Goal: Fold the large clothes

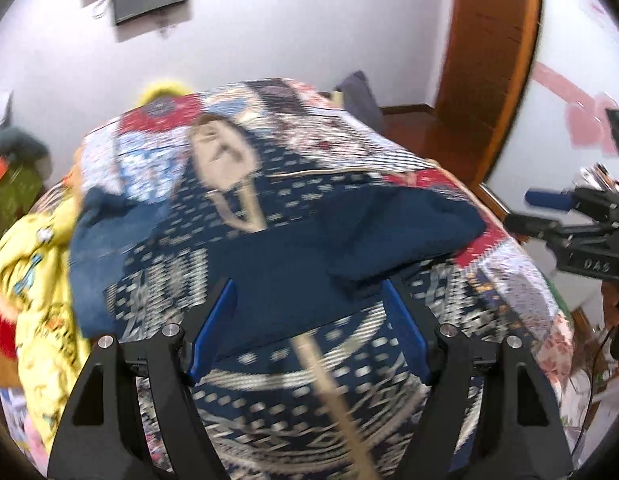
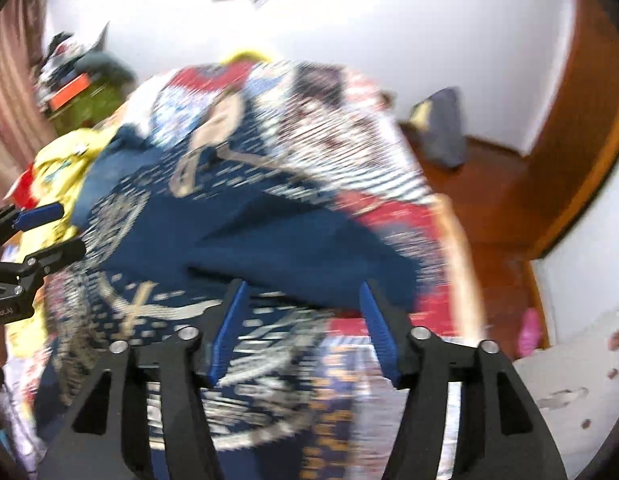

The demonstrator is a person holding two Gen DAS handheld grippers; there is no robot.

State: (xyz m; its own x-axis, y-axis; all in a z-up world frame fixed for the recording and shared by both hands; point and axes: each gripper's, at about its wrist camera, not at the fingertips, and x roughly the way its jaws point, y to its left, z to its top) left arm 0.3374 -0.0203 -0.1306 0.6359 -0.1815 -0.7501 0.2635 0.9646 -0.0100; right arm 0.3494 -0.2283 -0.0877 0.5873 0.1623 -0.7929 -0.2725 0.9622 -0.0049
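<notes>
A large navy garment [image 1: 269, 248] with a pale knit-style pattern and a tan collar lies spread on a patchwork bed cover [image 1: 509, 264]; part of it is folded over, showing plain blue. It also fills the right wrist view [image 2: 245, 240]. My left gripper [image 1: 309, 292] is open above the garment's near part, holding nothing. My right gripper [image 2: 303, 292] is open above the garment's near right part, also empty. Each gripper shows at the edge of the other's view, the right one [image 1: 549, 212] and the left one [image 2: 41, 232]. Both views are motion-blurred.
A yellow printed garment [image 1: 33, 280] lies heaped at the bed's left side. A green and orange pile [image 2: 85, 96] sits at the far left. A grey pillow [image 2: 441, 124] leans by the white wall. Wooden floor and a wooden door frame [image 1: 489, 60] are to the right.
</notes>
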